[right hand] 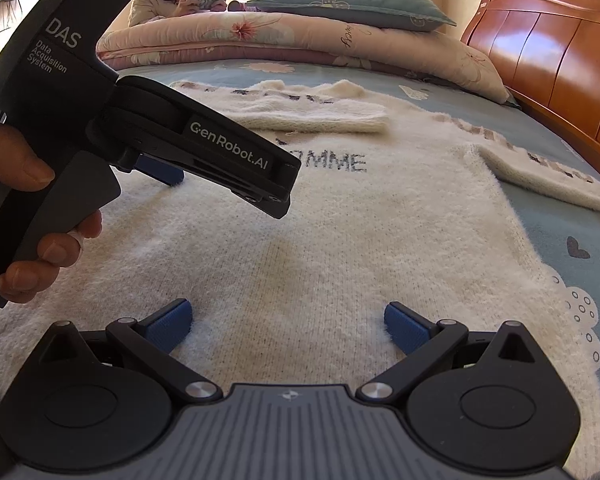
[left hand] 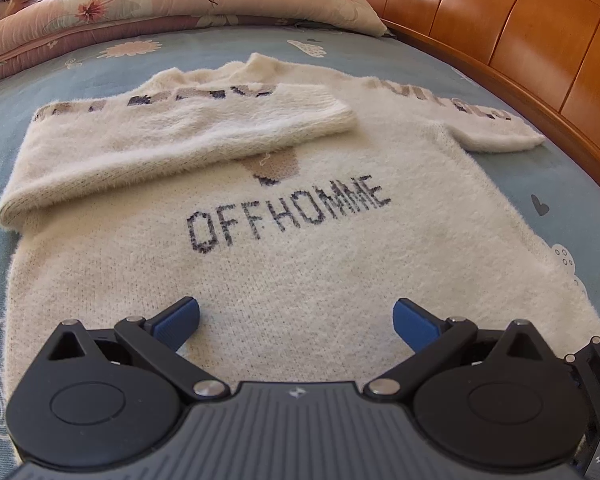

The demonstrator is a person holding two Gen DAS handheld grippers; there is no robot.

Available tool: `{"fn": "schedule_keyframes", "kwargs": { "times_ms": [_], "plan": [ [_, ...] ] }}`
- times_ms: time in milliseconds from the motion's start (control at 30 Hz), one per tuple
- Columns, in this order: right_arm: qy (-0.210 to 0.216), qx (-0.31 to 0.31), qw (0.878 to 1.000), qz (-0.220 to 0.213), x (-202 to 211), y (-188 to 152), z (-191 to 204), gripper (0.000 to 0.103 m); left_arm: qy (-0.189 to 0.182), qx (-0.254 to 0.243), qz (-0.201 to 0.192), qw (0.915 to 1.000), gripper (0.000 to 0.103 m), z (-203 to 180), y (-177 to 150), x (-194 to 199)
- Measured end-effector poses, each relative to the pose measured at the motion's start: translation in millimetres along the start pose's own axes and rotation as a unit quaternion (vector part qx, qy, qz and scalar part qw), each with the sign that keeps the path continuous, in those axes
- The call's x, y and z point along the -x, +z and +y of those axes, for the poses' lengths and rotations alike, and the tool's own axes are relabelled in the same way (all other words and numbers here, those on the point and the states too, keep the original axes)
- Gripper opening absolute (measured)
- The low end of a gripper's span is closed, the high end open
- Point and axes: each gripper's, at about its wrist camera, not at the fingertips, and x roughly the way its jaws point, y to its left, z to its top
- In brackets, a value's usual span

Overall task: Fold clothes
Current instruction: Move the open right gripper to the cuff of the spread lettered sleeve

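1. Cream fuzzy sweater (left hand: 300, 240) lies flat on the blue patterned bedsheet (left hand: 540, 184), lettering "OFFHOMME" facing up.
2. One sleeve (left hand: 172, 140) is folded across the chest; the other sleeve (left hand: 480, 120) lies spread toward the wooden headboard (left hand: 520, 20).
3. Left gripper (left hand: 296, 320): blue pads apart, nothing between them, positioned over the sweater's lower portion.
4. Right gripper (right hand: 288, 324): pads apart, empty, above the hem area.
5. A hand (right hand: 24, 216) holds the left gripper's handle, seen in the right wrist view.
6. Folded floral quilt (right hand: 300, 36) sits beyond the sweater.
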Motion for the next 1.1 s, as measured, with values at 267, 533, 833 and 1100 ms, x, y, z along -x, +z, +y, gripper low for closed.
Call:
{"fn": "schedule_keyframes", "kwargs": {
  "times_ms": [267,533,833,1100],
  "plan": [
    [0.019,-0.013,1.0,0.02,1,9,-8,0.103,0.032,-0.02,-0.081,0.996,0.102,7,7,21],
    [0.058,-0.128,0.99,0.02,1,34,-60,0.103,0.029,-0.002,-0.063,0.9976,0.102,17,6,9],
    [0.077,-0.269,0.959,-0.038,5,69,-163,0.103,0.028,-0.008,-0.077,0.9966,0.102,16,4,3],
    [0.027,-0.359,0.931,-0.067,-13,81,-267,0.103,0.009,-0.012,-0.095,0.9954,0.102,11,4,-1]
  ]
}}
